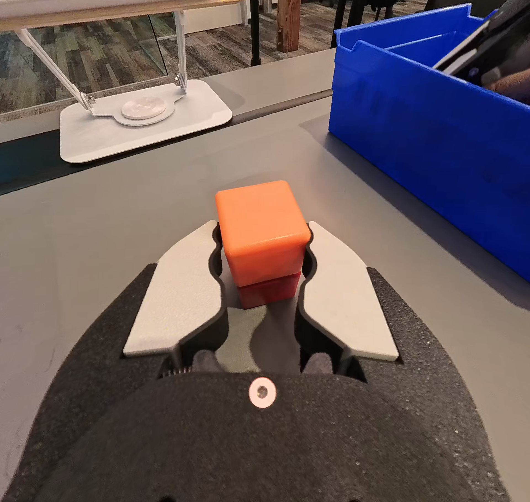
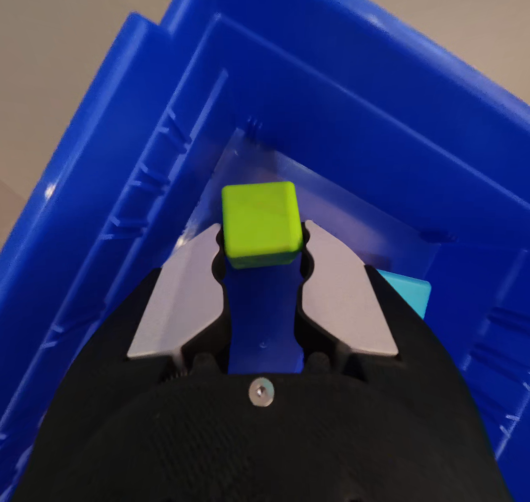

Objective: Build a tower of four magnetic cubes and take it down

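Presently, the orange cube [image 1: 259, 230] sits stacked squarely on a red cube [image 1: 268, 293] on the grey table [image 1: 114, 230], both lodged between the fingertips of the left gripper [image 1: 262, 237]. Its jaws pinch the orange cube at both sides, tilted slightly downward toward the tabletop. To the right stands a blue bin [image 1: 415, 132]; a white stand [image 1: 143, 124] lies beyond on the left. The right gripper [image 2: 261, 238] points steeply down into the blue bin [image 2: 344, 115], near a corner. Its jaws pinch a lime-green cube [image 2: 259, 221] at the tips. A light-blue cube [image 2: 410, 293] rests just beside its right finger, partly hidden.
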The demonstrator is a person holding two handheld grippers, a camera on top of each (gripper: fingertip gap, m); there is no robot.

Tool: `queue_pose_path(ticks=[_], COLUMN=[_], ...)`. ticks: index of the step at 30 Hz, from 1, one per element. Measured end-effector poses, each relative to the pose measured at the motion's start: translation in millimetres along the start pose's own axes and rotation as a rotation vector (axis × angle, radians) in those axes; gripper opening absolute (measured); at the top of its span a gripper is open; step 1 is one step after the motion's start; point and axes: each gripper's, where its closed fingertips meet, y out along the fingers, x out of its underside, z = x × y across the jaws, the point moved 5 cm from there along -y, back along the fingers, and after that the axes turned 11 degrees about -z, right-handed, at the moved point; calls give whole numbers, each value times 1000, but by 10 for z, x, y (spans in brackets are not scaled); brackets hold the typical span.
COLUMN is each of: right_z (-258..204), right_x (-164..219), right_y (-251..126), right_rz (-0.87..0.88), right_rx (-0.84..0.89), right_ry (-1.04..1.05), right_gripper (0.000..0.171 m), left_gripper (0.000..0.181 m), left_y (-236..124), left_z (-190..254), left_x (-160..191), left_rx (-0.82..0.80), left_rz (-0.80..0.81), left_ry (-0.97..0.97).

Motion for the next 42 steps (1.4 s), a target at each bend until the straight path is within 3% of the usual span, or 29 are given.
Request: queue_pose_path(ticks=[9, 13, 17, 26, 34, 42], right_z=[96, 140, 125, -673, -1037, -1722], right_x=[40, -4, -70, -348, -393, -446], right_y=[-207, -504, -817, -1627, -1413, -956], right_rz=[35, 136, 221, 439, 357, 332], right_rx=[-15, -4, 42, 115, 2, -428], right_ry=[-12, -9, -16, -183, -273, -484], right_gripper=[65, 64, 62, 59, 60, 68], left_gripper=[53, 84, 81, 72, 53, 51], left_y=[-1, 21, -5, 139, 174, 167], left_z=[-4, -15, -8, -8, -20, -56], left_x=[10, 83, 159, 274, 304, 309], left_rx=[5, 31, 43, -31, -25, -1], left_rz=[-8, -83, -132, -295, -337, -338], left_ry=[2, -30, -19, 10, -4, -17])
